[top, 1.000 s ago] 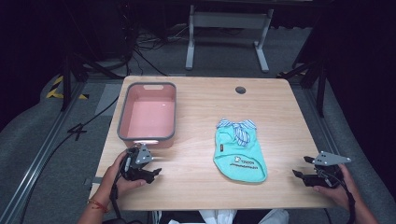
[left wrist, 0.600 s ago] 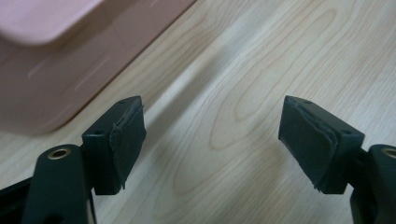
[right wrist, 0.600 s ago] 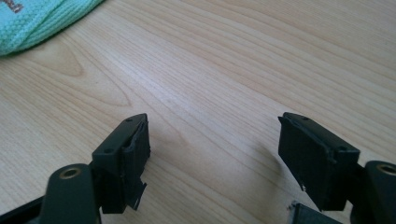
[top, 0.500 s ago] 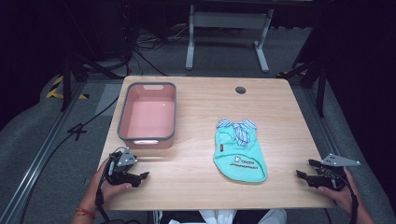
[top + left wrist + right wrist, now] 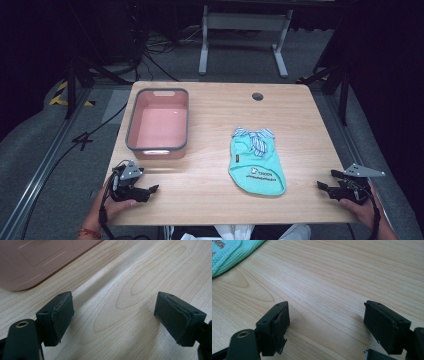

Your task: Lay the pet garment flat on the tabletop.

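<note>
The wooden table (image 5: 210, 125) holds a pink tub (image 5: 159, 122) far left and a small green shirt (image 5: 256, 161) lying flat, right of the middle. The left gripper (image 5: 150, 190) and right gripper (image 5: 322, 187) have moved back to the near corners. Their jaws have just been opening wide, with nothing between them. The shirt waits, untouched.

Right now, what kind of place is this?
Probably a lab recording station: a bare wooden table on grey carpet, cables and metal frame legs behind it, and a dark backdrop.
</note>
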`<action>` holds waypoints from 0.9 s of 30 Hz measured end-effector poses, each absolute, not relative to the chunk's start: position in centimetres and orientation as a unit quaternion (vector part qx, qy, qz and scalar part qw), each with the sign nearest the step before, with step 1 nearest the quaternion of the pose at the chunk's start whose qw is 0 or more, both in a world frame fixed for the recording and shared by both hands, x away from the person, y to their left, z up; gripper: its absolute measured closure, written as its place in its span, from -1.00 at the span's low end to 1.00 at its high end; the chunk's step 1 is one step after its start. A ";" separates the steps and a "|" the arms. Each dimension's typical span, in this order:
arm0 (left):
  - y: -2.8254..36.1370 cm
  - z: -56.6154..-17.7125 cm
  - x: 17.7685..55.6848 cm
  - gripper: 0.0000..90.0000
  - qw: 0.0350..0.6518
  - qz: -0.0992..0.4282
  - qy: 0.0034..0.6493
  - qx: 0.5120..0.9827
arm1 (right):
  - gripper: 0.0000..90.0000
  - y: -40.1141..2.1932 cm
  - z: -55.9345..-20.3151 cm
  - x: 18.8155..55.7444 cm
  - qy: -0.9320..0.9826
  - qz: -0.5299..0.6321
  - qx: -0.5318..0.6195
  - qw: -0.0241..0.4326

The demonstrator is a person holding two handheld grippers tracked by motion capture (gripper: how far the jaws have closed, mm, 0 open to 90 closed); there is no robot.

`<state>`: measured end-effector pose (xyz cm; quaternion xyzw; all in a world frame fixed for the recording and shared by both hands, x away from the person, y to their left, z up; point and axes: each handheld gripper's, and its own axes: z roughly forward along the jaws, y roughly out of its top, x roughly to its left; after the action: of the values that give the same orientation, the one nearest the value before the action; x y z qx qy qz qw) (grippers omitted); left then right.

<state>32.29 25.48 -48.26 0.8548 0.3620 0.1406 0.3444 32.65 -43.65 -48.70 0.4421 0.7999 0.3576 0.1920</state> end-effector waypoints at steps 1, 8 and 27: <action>25.5 -48.3 32.3 -0.63 0.344 0.141 0.362 0.855 | -0.53 -43.6 -48.7 32.6 0.800 0.357 0.443 0.192; 25.4 -48.3 32.2 -0.64 0.343 0.144 0.369 0.852 | -0.53 -43.6 -48.7 32.7 0.798 0.357 0.445 0.194; 25.4 -48.2 32.2 -0.64 0.343 0.144 0.369 0.852 | -0.53 -43.5 -48.7 32.7 0.798 0.356 0.446 0.194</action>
<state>32.17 25.41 -48.25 0.8517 0.3695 0.1440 0.3426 32.71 -43.55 -48.70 0.4462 0.7977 0.3565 0.1937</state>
